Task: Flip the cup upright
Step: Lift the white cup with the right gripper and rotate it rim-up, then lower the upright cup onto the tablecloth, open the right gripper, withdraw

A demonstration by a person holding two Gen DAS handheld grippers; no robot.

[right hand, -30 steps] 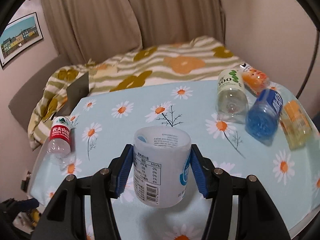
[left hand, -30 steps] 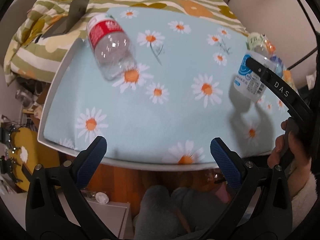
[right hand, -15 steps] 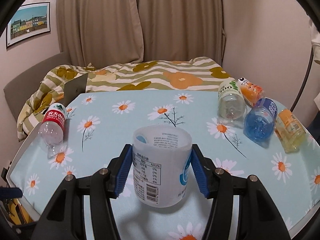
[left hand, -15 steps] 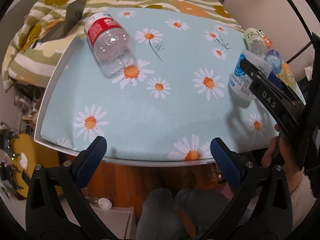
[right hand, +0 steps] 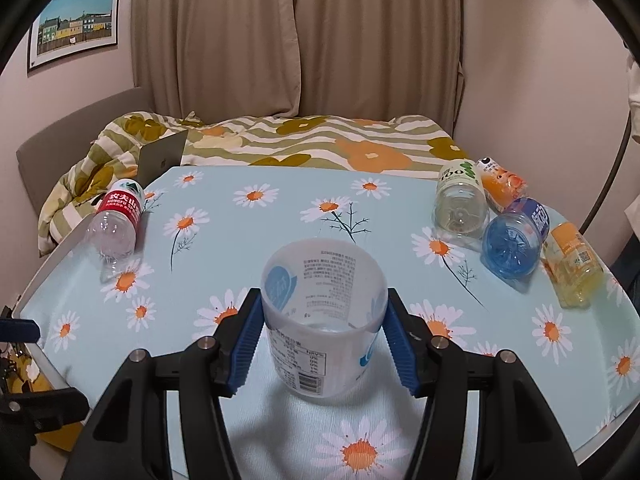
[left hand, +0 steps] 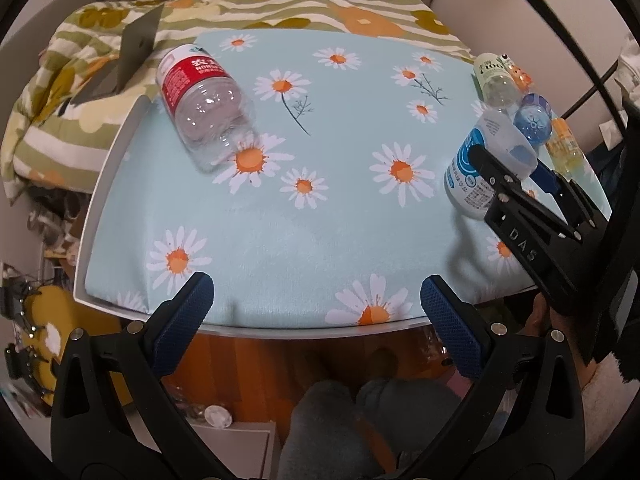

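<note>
A translucent white plastic cup [right hand: 324,320] with a blue logo and printed label sits mouth-up between the blue pads of my right gripper [right hand: 325,340], which is shut on it just above the daisy tablecloth [right hand: 280,208]. In the left wrist view the same cup [left hand: 486,168] shows at the right, held by the right gripper's black fingers [left hand: 516,204], slightly tilted. My left gripper [left hand: 316,320] is open and empty, hanging at the table's near edge.
A clear bottle with a red label [left hand: 200,108] lies on the table's left side. Several bottles lie at the right: clear green-labelled [right hand: 460,200], orange [right hand: 502,182], blue [right hand: 514,240], yellow [right hand: 572,268]. A laptop [right hand: 162,162] and striped bedding lie behind.
The cup in my right gripper has turned so its open mouth faces up. The left gripper drew back slightly and stayed open.
</note>
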